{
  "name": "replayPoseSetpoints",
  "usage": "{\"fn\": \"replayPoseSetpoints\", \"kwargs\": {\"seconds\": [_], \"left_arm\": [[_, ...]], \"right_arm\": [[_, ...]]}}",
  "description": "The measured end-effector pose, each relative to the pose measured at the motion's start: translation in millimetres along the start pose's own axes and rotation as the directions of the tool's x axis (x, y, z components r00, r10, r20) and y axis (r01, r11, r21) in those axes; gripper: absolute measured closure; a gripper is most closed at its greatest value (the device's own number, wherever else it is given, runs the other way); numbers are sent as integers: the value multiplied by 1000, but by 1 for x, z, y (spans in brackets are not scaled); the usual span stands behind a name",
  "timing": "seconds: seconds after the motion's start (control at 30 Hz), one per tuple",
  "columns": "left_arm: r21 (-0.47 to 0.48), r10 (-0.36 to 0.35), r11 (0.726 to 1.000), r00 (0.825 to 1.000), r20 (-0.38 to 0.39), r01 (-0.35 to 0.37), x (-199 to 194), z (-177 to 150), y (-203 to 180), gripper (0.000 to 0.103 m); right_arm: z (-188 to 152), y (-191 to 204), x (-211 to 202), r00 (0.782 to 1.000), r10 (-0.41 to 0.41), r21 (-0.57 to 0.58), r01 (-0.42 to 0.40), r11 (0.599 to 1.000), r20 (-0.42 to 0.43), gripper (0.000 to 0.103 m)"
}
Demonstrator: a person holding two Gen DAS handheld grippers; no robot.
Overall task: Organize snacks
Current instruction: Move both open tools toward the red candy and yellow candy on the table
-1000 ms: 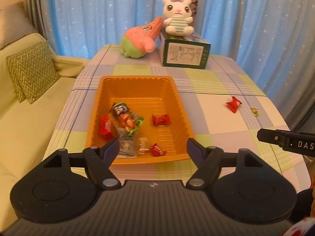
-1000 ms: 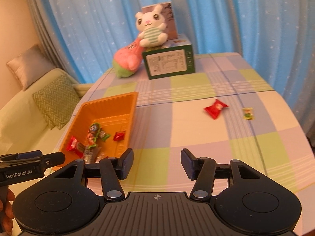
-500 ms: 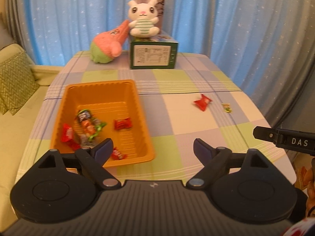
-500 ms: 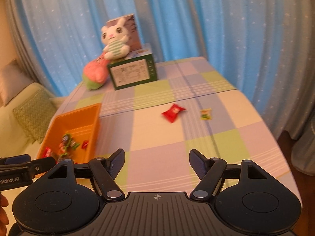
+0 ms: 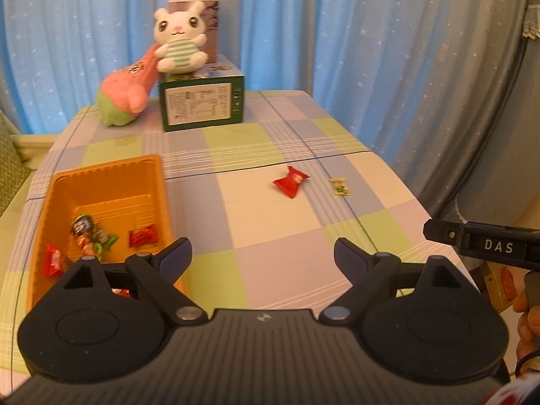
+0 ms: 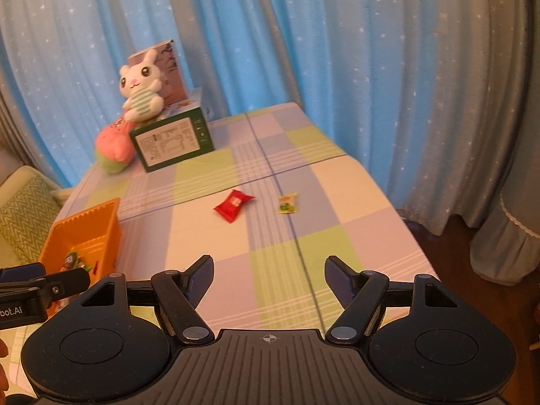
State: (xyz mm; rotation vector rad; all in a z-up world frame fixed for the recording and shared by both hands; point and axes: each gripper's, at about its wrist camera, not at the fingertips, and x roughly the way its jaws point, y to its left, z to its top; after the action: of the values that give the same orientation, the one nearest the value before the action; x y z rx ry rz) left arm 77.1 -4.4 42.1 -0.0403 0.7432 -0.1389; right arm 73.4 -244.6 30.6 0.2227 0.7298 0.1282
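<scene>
An orange tray [image 5: 111, 165] stands at the table's left and holds several wrapped snacks [image 5: 89, 233], red and green. A red snack packet [image 5: 291, 182] and a small yellow-green candy [image 5: 339, 186] lie loose on the checked cloth, right of the tray. My left gripper [image 5: 261, 248] hangs open and empty above the near cloth, its left finger over the tray's near right corner. In the right wrist view the red packet [image 6: 233, 206] and the candy [image 6: 287, 203] lie ahead of my right gripper [image 6: 269, 265], which is open and empty. The tray [image 6: 84, 216] sits at its far left.
A green box [image 5: 202, 104] with a white bunny plush [image 5: 177, 42] on it stands at the back, and a pink plush [image 5: 125, 98] leans on it. Blue curtains hang behind. A sofa cushion [image 6: 23, 209] is left, and the table's right edge [image 6: 398, 216] drops to the floor.
Both grippers have swung to the right, so the tray slid toward the left edge of each view and the loose snacks came nearer the middle. Both pairs of jaws stand wider apart.
</scene>
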Motion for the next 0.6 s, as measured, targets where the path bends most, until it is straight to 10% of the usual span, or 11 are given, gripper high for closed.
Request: {"fn": "replayPoseSetpoints", "kwargs": {"seconds": [0.6], "left_arm": [[54, -46, 997, 998, -39, 48, 50, 17, -25, 13]], "right_arm": [[9, -28, 30, 1000, -17, 22, 17, 1000, -23, 31]]}}
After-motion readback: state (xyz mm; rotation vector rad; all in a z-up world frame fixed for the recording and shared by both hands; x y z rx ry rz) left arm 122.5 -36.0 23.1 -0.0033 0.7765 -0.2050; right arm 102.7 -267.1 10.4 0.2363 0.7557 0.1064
